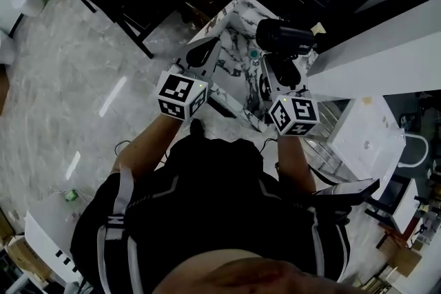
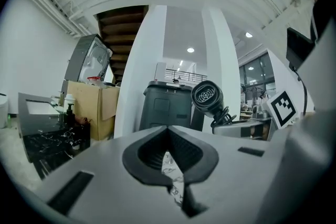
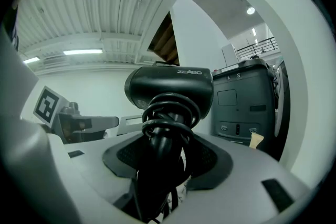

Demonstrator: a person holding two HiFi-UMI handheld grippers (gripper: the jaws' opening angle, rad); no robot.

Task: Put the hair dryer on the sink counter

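R gripper [image 3: 168, 152] is clamped on the dryer [image 3: 169, 89]. Jaws are wide, w/ the handle and its coiled cord [image 3: 168, 119] between the pads. The barrel sits above the jaws, lying crosswise to them.

L gripper [image 2: 169, 136] has its jaws narrow, pads meeting at the far tip, w/ nothing between. Only a sliver of marble shows through the slit. From the L gripper the dryer is up and to the R, grille end facing it.

In head view both grippers are side by side, near each other, tips over the marble counter [image 1: 231, 58]. The dryer is at the counter's far side, ahead of the R gripper's cube [image 1: 294, 113]. Can't tell if it touches the counter.

A dark bin [image 2: 168, 105] stands ahead of the L gripper, w/ a cardboard box [image 2: 92, 107] off to its L.
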